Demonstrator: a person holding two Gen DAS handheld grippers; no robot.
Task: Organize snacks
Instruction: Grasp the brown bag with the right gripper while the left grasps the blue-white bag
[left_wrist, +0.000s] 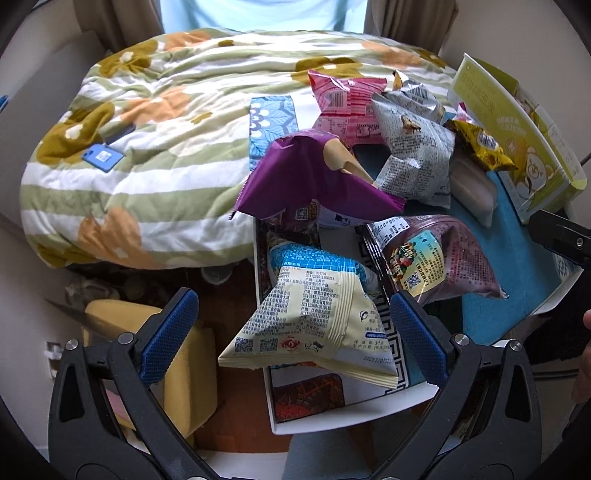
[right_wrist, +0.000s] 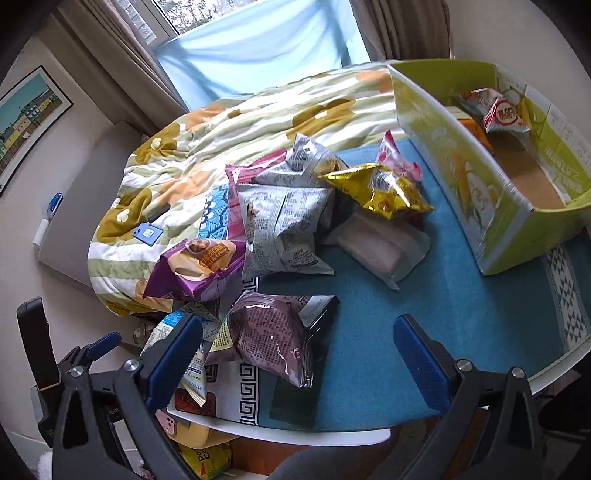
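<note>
Several snack packets lie heaped on a table with a blue cloth (right_wrist: 461, 306). A cream and blue packet (left_wrist: 314, 321) lies between the open fingers of my left gripper (left_wrist: 291, 332), untouched as far as I can see. Behind it sit a bright purple packet (left_wrist: 306, 181), a grey printed packet (left_wrist: 413, 155), a pink packet (left_wrist: 347, 107), a gold packet (left_wrist: 480, 146) and a dark purple packet (left_wrist: 443, 254). My right gripper (right_wrist: 299, 354) is open over the table's near edge, beside the dark purple packet (right_wrist: 269, 339). The green cardboard box (right_wrist: 491, 177) at the right holds a few packets.
A bed with a flowered quilt (left_wrist: 147, 147) lies beyond the table, with a blue phone (left_wrist: 102, 157) on it. A pale wrapped bar (right_wrist: 380, 245) lies mid-table. Yellow items (left_wrist: 184, 354) sit on the floor by the table's left edge. A curtained window (right_wrist: 258, 48) is behind.
</note>
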